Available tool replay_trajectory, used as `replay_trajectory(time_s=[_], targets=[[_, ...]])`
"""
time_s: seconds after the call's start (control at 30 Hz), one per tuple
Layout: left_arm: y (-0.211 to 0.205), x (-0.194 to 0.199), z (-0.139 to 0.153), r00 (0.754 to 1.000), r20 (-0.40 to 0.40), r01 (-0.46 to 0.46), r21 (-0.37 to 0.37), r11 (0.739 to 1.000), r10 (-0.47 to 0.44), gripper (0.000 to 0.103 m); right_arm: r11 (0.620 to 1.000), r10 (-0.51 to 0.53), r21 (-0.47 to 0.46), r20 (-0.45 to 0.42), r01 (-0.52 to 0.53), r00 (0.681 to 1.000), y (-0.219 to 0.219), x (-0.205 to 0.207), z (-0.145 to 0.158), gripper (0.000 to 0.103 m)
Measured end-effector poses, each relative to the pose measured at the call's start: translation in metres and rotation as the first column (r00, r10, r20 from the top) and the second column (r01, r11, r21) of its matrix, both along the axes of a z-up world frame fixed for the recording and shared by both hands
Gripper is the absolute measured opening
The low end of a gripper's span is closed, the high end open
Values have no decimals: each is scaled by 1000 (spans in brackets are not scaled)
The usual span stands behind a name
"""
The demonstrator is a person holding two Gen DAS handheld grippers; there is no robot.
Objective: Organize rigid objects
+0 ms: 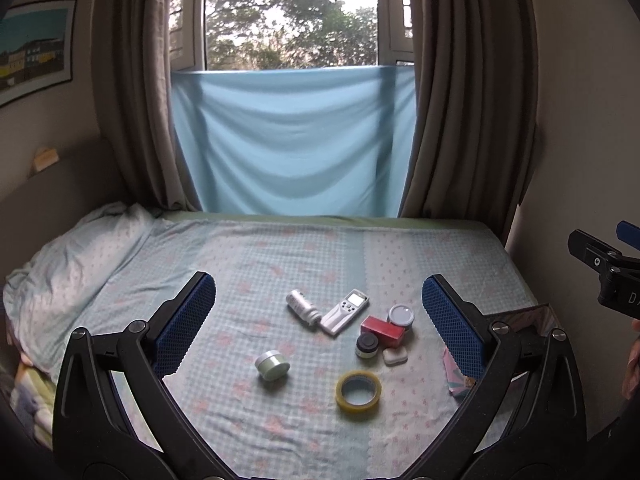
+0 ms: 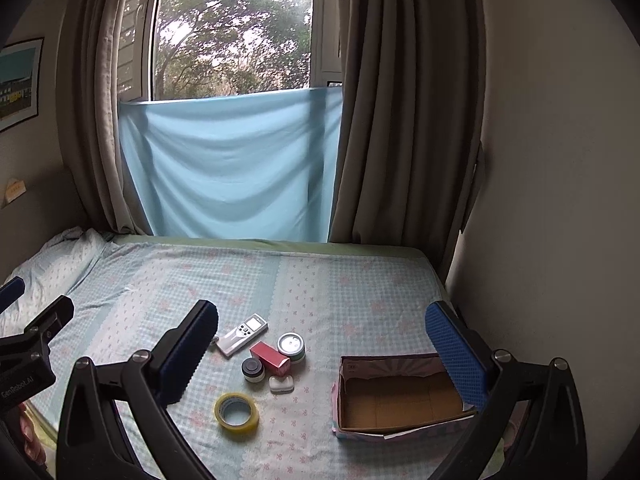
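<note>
Bedspread point(image 1: 280, 248) holds clustered items beside box point(image 2: 400, 400); left tool point(image 1: 320, 320) and right tool point(image 2: 320, 344) spread, holding nothing.

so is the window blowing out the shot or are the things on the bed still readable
Left wrist view: the window is overexposed at the top, yet the tape roll and red box stay sharp in soft, nearly shadowless light. Right wrist view: the same glare, fisheye bending of the curtains, and the open box clearly legible.
</note>
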State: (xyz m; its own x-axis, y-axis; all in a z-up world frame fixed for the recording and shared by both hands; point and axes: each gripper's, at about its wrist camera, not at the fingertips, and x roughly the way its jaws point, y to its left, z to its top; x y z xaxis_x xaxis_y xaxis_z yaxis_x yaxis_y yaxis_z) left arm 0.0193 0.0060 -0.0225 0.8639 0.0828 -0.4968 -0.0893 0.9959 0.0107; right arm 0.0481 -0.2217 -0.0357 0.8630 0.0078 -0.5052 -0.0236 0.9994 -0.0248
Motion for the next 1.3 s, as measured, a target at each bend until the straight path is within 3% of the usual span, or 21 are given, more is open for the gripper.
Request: replay_trajectory(time_s=[0.23, 0.57, 0.73, 0.93, 1.13, 1.3], targets=[[25, 21, -58, 975, -164, -161, -38, 986, 153, 103, 989, 146, -6, -106, -147, 984, 5, 53, -48, 103], [77, 70, -150, 888, -391, -322, -153, 934, 242, 103, 972, 233, 37, -286, -232, 929, 44, 127, -129, 103], [99, 112, -202, 839, -487, -372, -187, 909, 243, 102, 978, 209, 91, -397, -188, 894, 62, 165, -182, 103], [126, 163, -270, 766, -597, -436, -214, 874, 236, 102, 982, 143, 182, -523, -54, 840, 78, 208, -255, 103], [147, 205, -335, 691, -682, -484, -189, 854, 240, 102, 988, 57, 151, -606, 44, 793, 102, 241, -322, 103], [155, 227, -378, 651, -723, -495, -175, 851, 230, 102, 990, 30, 124, -660, 69, 751, 124, 261, -373, 96]])
